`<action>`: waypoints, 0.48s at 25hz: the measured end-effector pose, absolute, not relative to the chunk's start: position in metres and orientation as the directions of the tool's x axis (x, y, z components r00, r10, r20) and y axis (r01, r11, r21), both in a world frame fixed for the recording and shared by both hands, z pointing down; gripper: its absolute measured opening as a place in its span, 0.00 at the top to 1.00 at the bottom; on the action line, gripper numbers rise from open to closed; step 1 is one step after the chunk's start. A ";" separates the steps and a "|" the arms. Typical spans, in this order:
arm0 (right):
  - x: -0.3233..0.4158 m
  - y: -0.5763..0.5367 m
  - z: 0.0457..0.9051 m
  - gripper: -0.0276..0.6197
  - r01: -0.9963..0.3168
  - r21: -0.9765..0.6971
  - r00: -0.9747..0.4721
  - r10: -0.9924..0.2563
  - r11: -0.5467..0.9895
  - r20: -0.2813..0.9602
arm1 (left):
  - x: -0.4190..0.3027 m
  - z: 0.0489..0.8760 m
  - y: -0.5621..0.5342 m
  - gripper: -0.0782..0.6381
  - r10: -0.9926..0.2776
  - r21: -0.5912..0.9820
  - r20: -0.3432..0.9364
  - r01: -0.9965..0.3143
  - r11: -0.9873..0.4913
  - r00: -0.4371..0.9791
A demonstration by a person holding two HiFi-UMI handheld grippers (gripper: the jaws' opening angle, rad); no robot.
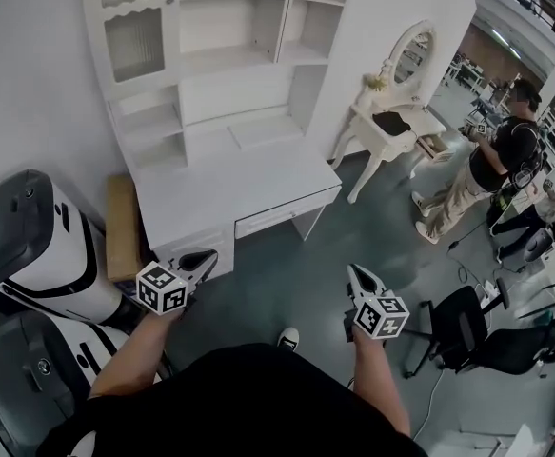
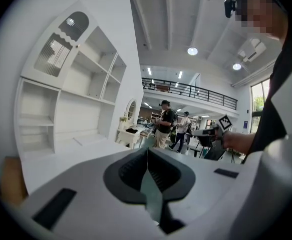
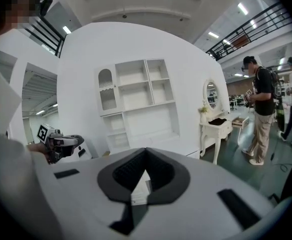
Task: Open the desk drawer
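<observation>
- Drawer (image 1: 279, 219): closed, in counter (image 1: 229, 184) front.
- Left gripper (image 1: 208, 256): fingers pressed together, empty, near counter corner.
- Right gripper (image 1: 355, 272): fingers pressed together, empty, apart from counter.

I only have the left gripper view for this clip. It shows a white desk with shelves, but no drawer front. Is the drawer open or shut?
Observer: Shut. In the head view the drawer sits just under the desk's front edge, pushed fully in.
Operator: Is either gripper on it?
Observer: No. The left gripper and right gripper are both held low near the person's body, apart from the desk, and neither touches the drawer.
Operator: My jaws look pressed together. What about the right ones?
Observer: The right gripper view shows its jaws together too, with nothing held between them.
</observation>
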State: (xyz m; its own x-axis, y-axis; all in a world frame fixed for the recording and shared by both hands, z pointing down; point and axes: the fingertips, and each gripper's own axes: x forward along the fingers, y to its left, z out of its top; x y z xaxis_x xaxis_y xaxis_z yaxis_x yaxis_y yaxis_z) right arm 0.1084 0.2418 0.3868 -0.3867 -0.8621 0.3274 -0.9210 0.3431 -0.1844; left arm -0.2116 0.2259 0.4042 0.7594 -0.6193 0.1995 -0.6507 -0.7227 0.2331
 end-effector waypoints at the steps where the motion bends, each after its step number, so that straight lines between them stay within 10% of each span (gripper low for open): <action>1: 0.111 0.237 0.390 0.95 -0.920 -0.189 -0.389 -0.860 0.344 0.329 | -0.211 0.406 0.222 0.87 -0.622 0.234 0.203 -0.654 -0.719 0.756; 12: 0.167 0.159 0.412 0.95 -0.913 -0.223 -0.403 -0.844 0.342 0.354 | -0.161 0.409 0.156 0.87 -0.635 0.221 0.241 -0.679 -0.700 0.734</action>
State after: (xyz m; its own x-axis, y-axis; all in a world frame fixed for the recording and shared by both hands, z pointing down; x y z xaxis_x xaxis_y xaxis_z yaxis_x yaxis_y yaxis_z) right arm 0.1673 0.1592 0.4121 -0.4028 -0.8441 0.3539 -0.9129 0.3423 -0.2226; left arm -0.1607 0.1561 0.4086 0.7337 -0.6354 0.2405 -0.6789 -0.7003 0.2208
